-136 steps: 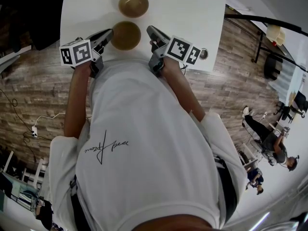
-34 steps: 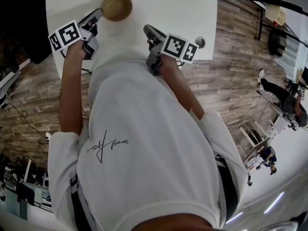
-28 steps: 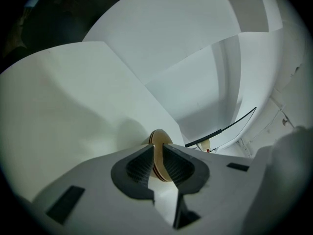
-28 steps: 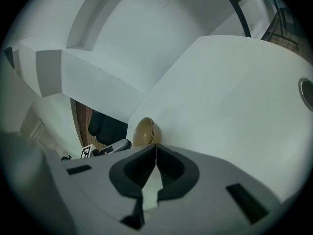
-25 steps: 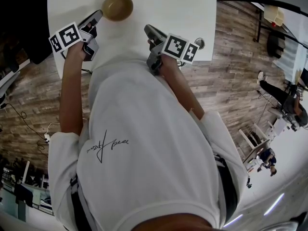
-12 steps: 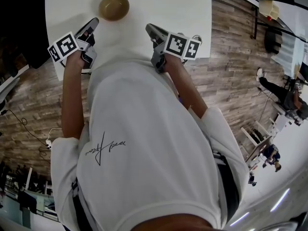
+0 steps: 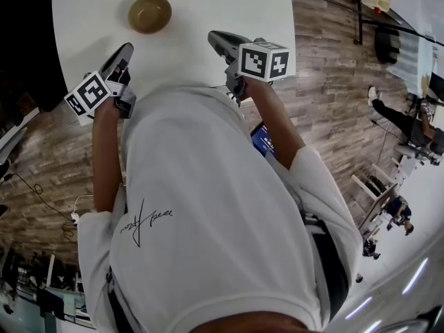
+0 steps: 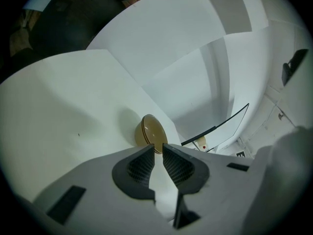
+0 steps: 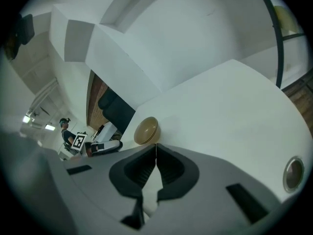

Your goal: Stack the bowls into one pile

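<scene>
The bowls (image 7: 149,14) sit stacked (one pile) on the table (image 7: 222,5), clear of both grippers. Left gripper (image 7: 125,48): jaws slightly apart, empty. Right gripper (image 7: 215,37): jaws closed, empty.

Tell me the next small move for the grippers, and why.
Probably just ease both off the table and stop. The bowls look nested into one pile, with two rims showing in the left gripper view, and no other bowl is in view. The left gripper is slightly open and empty, the right gripper shut and empty, and both are short of the bowls.
</scene>
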